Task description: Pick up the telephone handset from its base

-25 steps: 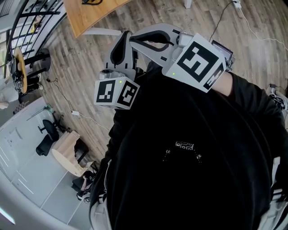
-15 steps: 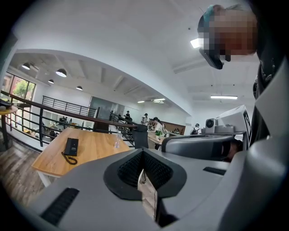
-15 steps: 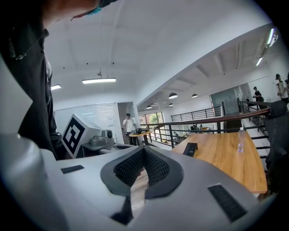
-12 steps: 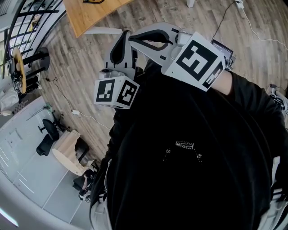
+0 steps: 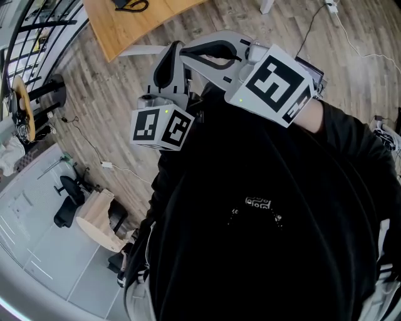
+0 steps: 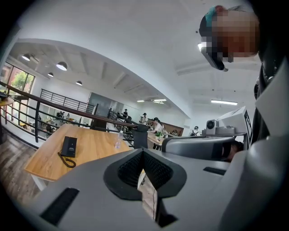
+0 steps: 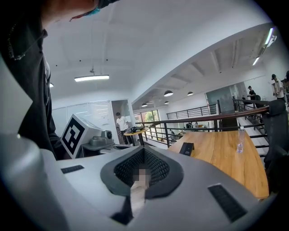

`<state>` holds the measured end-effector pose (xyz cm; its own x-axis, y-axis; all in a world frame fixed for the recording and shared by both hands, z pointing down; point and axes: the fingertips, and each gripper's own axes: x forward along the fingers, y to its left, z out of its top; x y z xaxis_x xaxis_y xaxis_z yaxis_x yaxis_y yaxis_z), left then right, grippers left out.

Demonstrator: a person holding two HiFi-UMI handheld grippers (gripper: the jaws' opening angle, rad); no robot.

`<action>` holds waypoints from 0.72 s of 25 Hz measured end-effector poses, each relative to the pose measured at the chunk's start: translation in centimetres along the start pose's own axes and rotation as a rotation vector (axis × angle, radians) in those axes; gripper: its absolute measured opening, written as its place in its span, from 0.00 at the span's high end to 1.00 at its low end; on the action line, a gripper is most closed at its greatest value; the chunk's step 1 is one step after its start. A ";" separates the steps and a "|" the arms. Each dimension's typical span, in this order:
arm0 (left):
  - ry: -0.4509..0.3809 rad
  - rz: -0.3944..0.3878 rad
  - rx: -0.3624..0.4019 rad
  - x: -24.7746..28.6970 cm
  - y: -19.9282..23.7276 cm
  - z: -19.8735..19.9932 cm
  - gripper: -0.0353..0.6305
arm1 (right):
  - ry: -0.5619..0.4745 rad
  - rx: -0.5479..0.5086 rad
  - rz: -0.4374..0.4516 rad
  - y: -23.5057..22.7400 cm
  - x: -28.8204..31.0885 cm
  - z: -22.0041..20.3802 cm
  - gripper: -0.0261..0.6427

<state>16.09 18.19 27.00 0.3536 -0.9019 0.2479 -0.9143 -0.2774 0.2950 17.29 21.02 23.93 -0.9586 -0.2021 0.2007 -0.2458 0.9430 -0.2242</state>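
Note:
The black telephone lies flat on a wooden table with its handset on the base and a coiled cord beside it. It is far ahead of both grippers. The right gripper view shows the telephone small near the table's edge, and the head view shows the telephone at the top edge. My left gripper is shut with nothing between its pads. The right gripper looks shut and empty too. Both are held close in front of the person's black shirt, left gripper beside right gripper.
A clear water bottle stands on the same table, further along. A dark metal railing runs behind the table, and a black office chair stands at its far side. Cables lie on the wood floor. Several people are in the background.
In the head view the floor and table have slid down the frame, and more of the table with the telephone shows at the top. Both grippers keep their place before the chest.

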 end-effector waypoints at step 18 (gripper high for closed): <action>-0.020 -0.129 -0.105 1.0 10.0 4.9 0.95 | 0.015 -0.035 -0.103 -2.0 10.6 4.4 0.94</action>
<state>6.34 12.86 25.74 0.4614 -0.8680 0.1836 -0.8358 -0.3559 0.4180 7.03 15.83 22.35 -0.9262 -0.2945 0.2357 -0.3374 0.9261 -0.1686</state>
